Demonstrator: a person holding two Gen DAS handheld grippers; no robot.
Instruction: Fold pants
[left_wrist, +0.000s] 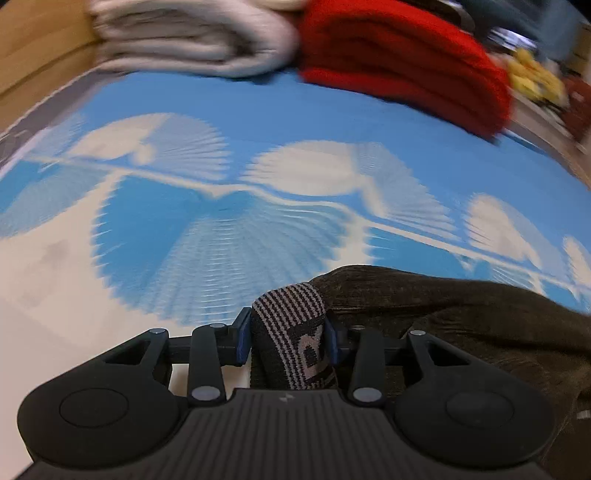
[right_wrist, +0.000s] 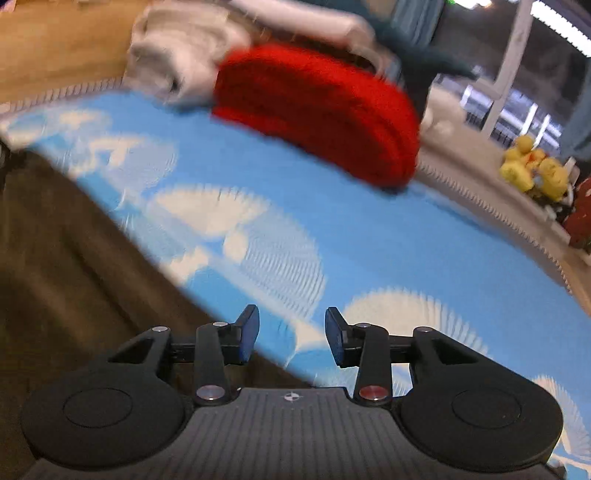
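The dark brown pants (left_wrist: 461, 314) lie on a blue sheet with white cloud shapes (left_wrist: 258, 122). My left gripper (left_wrist: 288, 334) is shut on the pants' striped waistband (left_wrist: 288, 317), which sticks up between the blue pads. In the right wrist view the pants (right_wrist: 62, 266) spread across the left and lower left. My right gripper (right_wrist: 291, 338) is open and empty, above the pants' edge and the sheet (right_wrist: 351, 229). Both views are motion-blurred.
A folded red garment (left_wrist: 399, 55) and a folded grey-white pile (left_wrist: 192, 37) lie at the far edge of the sheet; both also show in the right wrist view, red (right_wrist: 317, 110) and white (right_wrist: 177, 55). Yellow plush toys (right_wrist: 532, 170) sit off to the right. Wooden wall (left_wrist: 37, 44) at left.
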